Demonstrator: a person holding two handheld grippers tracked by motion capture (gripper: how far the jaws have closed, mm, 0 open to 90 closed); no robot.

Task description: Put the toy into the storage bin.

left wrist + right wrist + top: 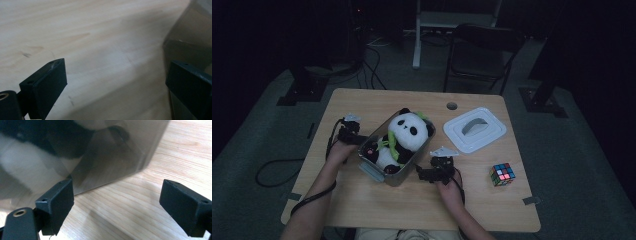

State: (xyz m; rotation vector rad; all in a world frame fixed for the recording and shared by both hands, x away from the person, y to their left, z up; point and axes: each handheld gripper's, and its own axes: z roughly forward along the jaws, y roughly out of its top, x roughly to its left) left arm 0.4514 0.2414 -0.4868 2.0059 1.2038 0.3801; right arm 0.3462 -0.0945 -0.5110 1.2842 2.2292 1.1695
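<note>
**Desk:** What sits at the centre of the frame?

**Photographer:** A clear plastic box (409, 162) at mid-table, set at an angle, with a plush panda (404, 135) lying in it, head toward the far end. The panda rises above the rim, and a latch tab (371, 171) juts from the box's near-left corner.

**Desk:** And the tongs?

**Photographer:** Both spread wide, gripping nothing. The left gripper (360, 139) rests against the box's left wall; in its own view one jaw lies on bare wood and the other against the smoky plastic wall (190, 42). The right gripper (422, 174) sits just beside the near-right side, the box wall (100, 157) looming ahead of its jaws.

**Desk:** How would the load handle?

**Photographer:** Light, I'd judge: thin, stiff plastic and soft stuffing. The walls look smooth and likely slippery, so a pinch over the rim or on the latch tab seems safer than squeezing the flat sides. The panda gives under pressure and could be taken by its body, or pressed down.

**Desk:** Anything round about?

**Photographer:** The white lid (475, 129) lies to the right, apart from the box, and a puzzle cube (502, 174) nearer the right edge of the wooden table (362, 205).
</note>
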